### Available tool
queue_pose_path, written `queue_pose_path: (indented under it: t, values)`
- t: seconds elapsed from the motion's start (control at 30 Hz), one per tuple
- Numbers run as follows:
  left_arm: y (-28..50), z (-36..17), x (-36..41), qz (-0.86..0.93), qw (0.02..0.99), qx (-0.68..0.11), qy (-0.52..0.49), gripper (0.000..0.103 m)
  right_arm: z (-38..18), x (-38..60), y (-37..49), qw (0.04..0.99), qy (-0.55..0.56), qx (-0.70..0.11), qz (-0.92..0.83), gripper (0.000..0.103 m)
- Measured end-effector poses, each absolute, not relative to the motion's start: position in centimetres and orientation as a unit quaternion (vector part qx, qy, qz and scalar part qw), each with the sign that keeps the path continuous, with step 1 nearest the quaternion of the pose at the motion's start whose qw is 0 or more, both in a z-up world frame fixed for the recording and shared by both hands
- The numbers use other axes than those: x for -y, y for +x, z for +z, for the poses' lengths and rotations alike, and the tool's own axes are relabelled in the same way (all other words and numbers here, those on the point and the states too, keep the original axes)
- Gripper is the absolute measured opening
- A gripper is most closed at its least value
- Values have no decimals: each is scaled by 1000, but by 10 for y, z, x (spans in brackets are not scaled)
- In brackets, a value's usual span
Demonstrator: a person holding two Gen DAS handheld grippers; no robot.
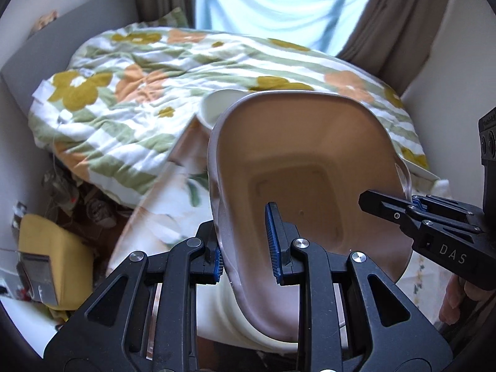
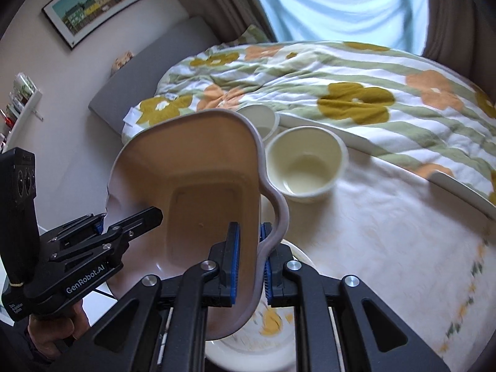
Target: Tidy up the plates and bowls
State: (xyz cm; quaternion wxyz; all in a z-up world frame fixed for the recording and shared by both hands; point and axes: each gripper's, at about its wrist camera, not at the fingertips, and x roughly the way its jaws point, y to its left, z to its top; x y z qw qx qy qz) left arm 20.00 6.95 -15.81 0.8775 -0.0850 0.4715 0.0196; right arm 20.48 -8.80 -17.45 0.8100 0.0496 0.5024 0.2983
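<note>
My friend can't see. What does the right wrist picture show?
Two grippers hold a tan square dish up in the air: the right gripper pinches its right rim, the left gripper its left rim. Behind sit two cream bowls on a white cloth, beside a flowery quilt.

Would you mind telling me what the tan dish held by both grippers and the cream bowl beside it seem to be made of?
The tan dish looks like glazed ceramic or melamine: thick pale rounded rim, smooth satin interior with soft highlights. Which of the two is unclear. The cream bowl looks like glossy glazed ceramic or hard plastic: even sheen, thin uniform wall. The gripper pads appear to be ribbed blue rubber.
</note>
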Motion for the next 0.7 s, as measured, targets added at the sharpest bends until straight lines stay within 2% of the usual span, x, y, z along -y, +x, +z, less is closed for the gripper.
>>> queue_pose_path:
  t: [0.33, 0.53, 0.7]
  values:
    - [160, -142, 84, -87, 879, -466, -50, 20, -157, 234, 131, 846, 93, -486, 201, 12]
    - [156, -174, 166, -155, 853, -497, -30, 20, -176, 293, 112, 848, 117, -501, 127, 12]
    - [163, -209, 207, -191, 831, -522, -16, 20, -207, 328, 110, 836, 139, -524, 85, 12]
